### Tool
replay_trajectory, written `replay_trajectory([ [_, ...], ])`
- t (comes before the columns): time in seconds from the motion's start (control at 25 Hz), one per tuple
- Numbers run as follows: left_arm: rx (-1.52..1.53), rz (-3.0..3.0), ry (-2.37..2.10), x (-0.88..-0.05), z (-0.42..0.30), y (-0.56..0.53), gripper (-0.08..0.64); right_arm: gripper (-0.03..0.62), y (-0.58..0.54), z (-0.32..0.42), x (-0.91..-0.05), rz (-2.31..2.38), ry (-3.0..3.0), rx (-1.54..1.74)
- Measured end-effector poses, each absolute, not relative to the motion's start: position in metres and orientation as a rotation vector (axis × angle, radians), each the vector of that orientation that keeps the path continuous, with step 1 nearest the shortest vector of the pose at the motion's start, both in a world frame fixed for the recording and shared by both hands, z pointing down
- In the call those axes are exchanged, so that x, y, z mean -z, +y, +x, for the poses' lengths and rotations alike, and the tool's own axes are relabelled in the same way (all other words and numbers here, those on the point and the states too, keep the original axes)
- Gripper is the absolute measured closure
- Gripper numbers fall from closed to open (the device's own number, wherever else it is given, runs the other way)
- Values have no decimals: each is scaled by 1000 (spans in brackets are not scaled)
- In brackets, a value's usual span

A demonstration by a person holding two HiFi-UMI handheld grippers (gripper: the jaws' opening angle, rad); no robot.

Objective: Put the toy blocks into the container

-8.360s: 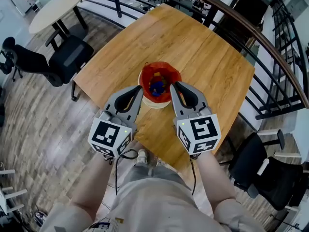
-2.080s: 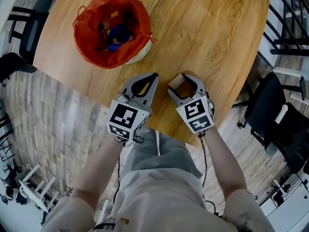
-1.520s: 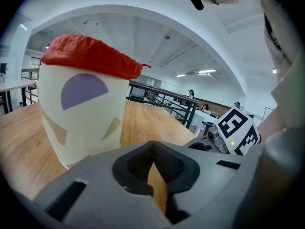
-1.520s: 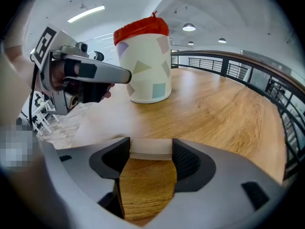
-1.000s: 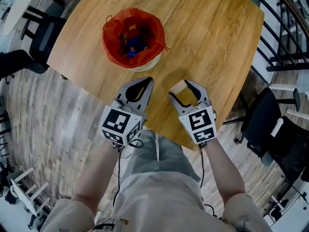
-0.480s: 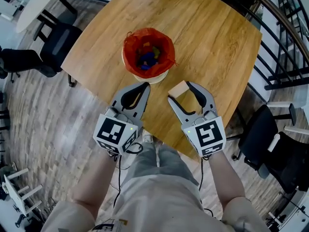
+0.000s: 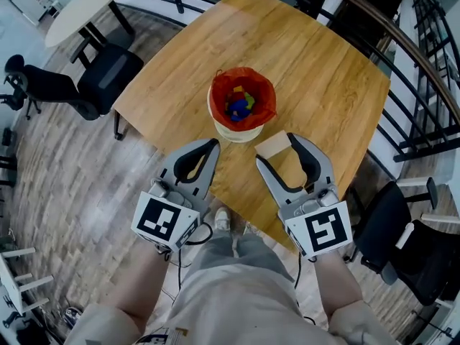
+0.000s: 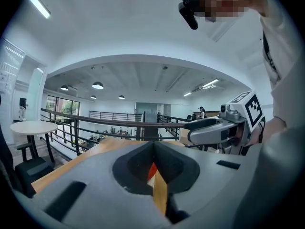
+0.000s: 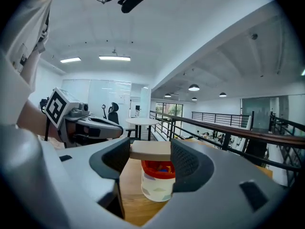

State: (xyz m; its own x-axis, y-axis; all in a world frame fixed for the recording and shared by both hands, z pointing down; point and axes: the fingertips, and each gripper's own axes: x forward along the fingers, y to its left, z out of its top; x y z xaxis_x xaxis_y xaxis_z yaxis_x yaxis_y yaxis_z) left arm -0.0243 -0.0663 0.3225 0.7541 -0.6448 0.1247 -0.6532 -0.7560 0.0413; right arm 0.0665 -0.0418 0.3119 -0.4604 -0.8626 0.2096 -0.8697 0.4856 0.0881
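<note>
Right gripper (image 7: 277,152) (image 9: 150,153): jaws set apart and clamped on a pale, flat wooden block (image 7: 270,144) (image 9: 150,149). The block sits at the jaw tips. Its long axis runs straight across from one jaw to the other, and its broad faces are level.

Left gripper (image 7: 213,145) (image 8: 153,146): jaws brought together at the tips, with nothing between them. It hangs over the near edge of the table (image 7: 316,70), beside the right gripper and apart from it.

Container (image 7: 241,131) (image 9: 156,187): a white cup with a red liner (image 7: 260,113), standing upright near the middle of the table. Coloured blocks (image 7: 240,106) already lie inside it. No loose blocks show on the table.

Key relation: in the right gripper view the container stands straight ahead of the jaws and below the block, centred between them. In the head view it lies ahead of the block and slightly toward the left gripper, close to it but not under it. The block is not yet above the opening.

Step in hand, as a judgement: carry to the container. The next move calls for a short advance of the right gripper, forward and slightly left, until the block is over the liner mouth, then parting the jaws. The block looks about as long as the mouth is wide, so an off-centre drop could catch the rim or the liner.
</note>
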Motion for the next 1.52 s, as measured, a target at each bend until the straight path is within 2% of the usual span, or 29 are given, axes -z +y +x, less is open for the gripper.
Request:
replay_trajectory([
  [0.36,-76,2903,-1149,-277,-64,-27,548,330,-1,35,-268,1490,-2602,7],
  [0.76,-49,2886,-1135,-266,-76,5,548,330,29,16,-253,1468,-2634,-6],
  [1.52,-17,2909,-1203,-257,-81,-22,548,330,-10,16,-243,1531,-2616,33],
])
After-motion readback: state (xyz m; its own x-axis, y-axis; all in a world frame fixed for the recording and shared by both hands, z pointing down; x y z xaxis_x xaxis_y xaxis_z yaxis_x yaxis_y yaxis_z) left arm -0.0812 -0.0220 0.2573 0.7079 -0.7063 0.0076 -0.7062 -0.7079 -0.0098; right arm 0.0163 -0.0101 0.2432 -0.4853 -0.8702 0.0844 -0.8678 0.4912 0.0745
